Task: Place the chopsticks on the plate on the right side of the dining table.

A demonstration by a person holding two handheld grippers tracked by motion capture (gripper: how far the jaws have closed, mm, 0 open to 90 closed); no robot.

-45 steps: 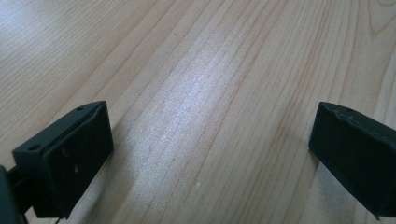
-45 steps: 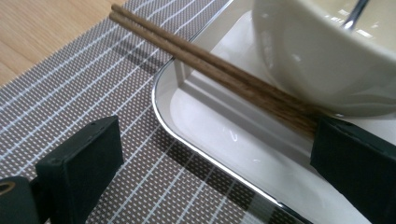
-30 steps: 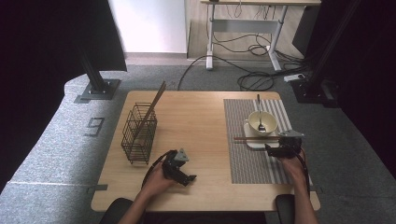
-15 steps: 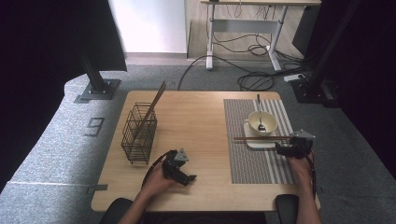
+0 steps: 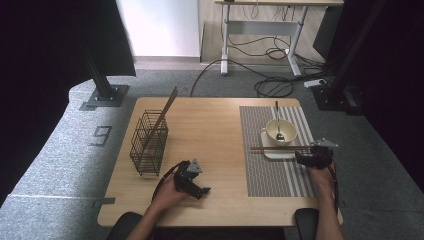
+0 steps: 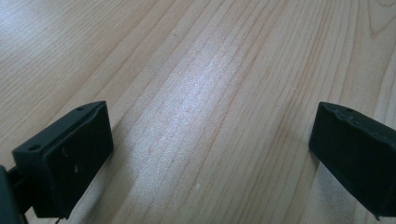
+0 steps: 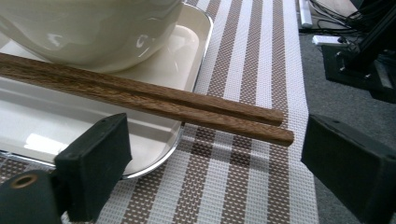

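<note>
Chopsticks (image 7: 140,100), count two, dark wood, side by side across white tray (image 7: 196,42) rim, thick ends overhanging striped placemat (image 7: 261,70) so jaws can close round them. Right hand-held gripper (image 7: 210,154): jaws apart, just been closing, straddling those ends, no contact. Bowl (image 5: 281,131), one, on tray; spoon (image 5: 278,120) inside, apparently one. Wire basket (image 5: 149,142), one, holds slanted stick, probably further chopsticks. Left hand-held gripper (image 6: 210,154): open, empty, idle over bare table (image 6: 196,70).

In the right gripper view the bowl (image 7: 93,28) and chopsticks (image 7: 140,100) are cut off at the left edge.
</note>
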